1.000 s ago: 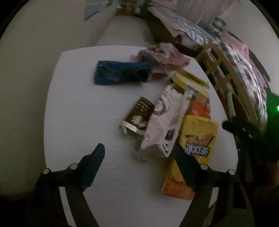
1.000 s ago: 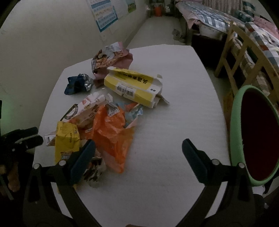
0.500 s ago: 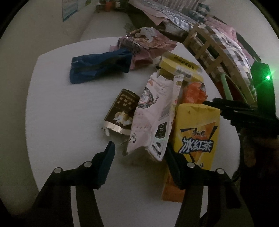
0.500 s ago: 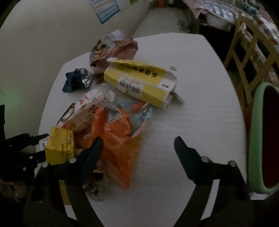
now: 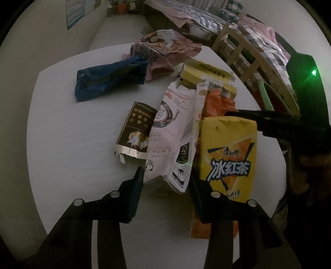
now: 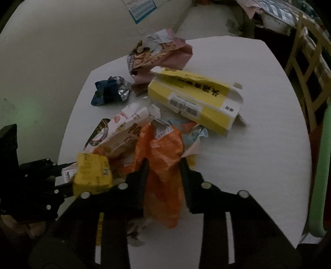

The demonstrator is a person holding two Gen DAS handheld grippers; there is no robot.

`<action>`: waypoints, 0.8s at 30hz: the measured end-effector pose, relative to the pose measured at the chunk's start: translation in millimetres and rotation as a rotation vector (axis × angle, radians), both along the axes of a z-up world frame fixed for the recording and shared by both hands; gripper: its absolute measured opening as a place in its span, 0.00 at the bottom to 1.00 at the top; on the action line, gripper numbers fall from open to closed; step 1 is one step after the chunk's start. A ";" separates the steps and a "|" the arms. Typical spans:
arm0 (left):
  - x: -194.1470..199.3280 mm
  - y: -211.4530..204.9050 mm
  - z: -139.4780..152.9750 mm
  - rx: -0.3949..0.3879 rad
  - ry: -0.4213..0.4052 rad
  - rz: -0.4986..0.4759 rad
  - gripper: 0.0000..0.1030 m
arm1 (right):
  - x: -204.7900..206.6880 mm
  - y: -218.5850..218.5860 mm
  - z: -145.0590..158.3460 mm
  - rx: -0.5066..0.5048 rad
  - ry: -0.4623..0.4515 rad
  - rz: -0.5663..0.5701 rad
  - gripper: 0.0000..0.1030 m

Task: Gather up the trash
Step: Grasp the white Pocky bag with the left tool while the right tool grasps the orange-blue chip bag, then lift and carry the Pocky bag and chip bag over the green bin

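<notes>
A pile of trash lies on a white table (image 5: 62,128). My left gripper (image 5: 166,178) has its jaws closed around the lower end of a white and pink paper bag (image 5: 175,132). Beside it lie a yellow tea carton (image 5: 227,153), a brown wrapper (image 5: 136,128), a blue wrapper (image 5: 103,80) and a pink snack bag (image 5: 165,47). My right gripper (image 6: 163,167) has its jaws closed around an orange plastic bag (image 6: 163,157). A long yellow box (image 6: 196,101) lies beyond it.
A wooden chair (image 6: 308,66) stands at the table's right side, with a green-rimmed bin (image 6: 320,165) below it. A bed with checked covers (image 5: 206,16) is behind. The table's right half (image 6: 258,155) is bare white surface.
Both grippers have moved forward into the pile and narrowed. The left jaws came in onto the white paper bag, the right jaws onto the orange bag.
</notes>
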State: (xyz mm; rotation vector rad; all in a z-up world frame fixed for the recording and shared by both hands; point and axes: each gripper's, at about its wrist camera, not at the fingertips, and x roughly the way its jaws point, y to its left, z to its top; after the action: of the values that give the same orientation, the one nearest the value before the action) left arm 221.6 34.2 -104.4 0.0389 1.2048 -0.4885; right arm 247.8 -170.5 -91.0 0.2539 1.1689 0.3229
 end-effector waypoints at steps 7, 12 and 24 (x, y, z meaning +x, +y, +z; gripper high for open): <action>-7.6 7.6 10.5 0.004 -0.031 0.035 0.38 | -10.0 -12.3 11.0 -0.004 -0.021 -0.024 0.19; -17.3 12.9 20.2 0.001 -0.054 0.065 0.38 | -23.0 -22.8 22.3 -0.010 -0.045 -0.041 0.16; -45.8 24.4 52.2 -0.017 -0.127 0.145 0.36 | -54.5 -39.1 60.6 -0.047 -0.138 -0.053 0.15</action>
State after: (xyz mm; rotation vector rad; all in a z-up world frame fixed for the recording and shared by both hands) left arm 175.8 58.6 -52.2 -0.0318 1.0705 -0.3642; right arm 193.4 -209.5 -30.4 0.2175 1.0304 0.2624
